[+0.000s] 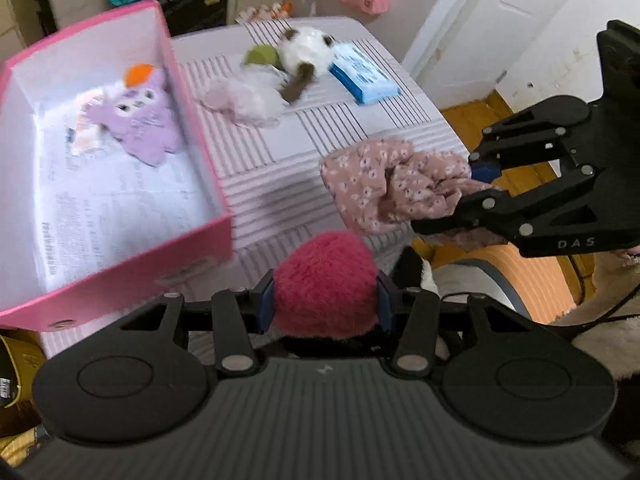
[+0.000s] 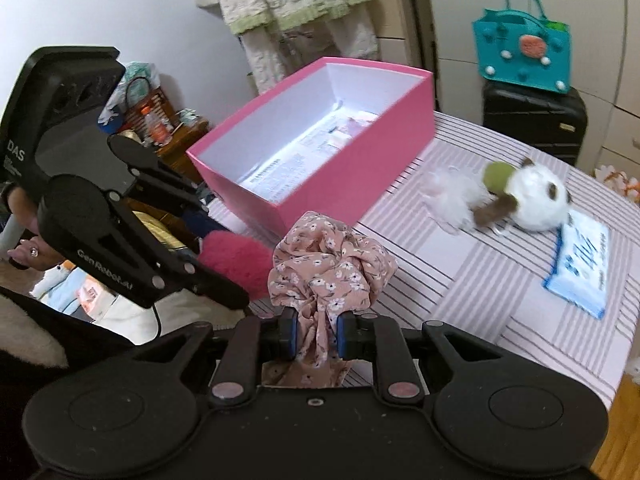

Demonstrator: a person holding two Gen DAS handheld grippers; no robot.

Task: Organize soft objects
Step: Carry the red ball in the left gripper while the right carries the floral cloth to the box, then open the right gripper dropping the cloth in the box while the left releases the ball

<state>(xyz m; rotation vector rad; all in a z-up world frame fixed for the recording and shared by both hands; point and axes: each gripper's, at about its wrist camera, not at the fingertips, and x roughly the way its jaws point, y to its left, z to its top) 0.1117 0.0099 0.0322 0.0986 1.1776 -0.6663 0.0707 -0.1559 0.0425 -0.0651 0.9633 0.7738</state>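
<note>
We saw a crimson fluffy pompom [image 1: 326,280] and a bunched floral pink scrunchie [image 2: 326,268] held up near the open pink box [image 1: 132,268].

Matte black plastic left tongs [image 1: 325,309] and matching right tongs [image 2: 316,338], each with 2 blue-padded fingers [image 2: 289,336], silver rivets on slotted linkage arms, round discs and a ribbed housing. White lettering reads "DAS" and "GenRobot.AI". A thin black cable [image 2: 157,322] trails below. A hand [image 2: 28,250] wears a ring.
</note>
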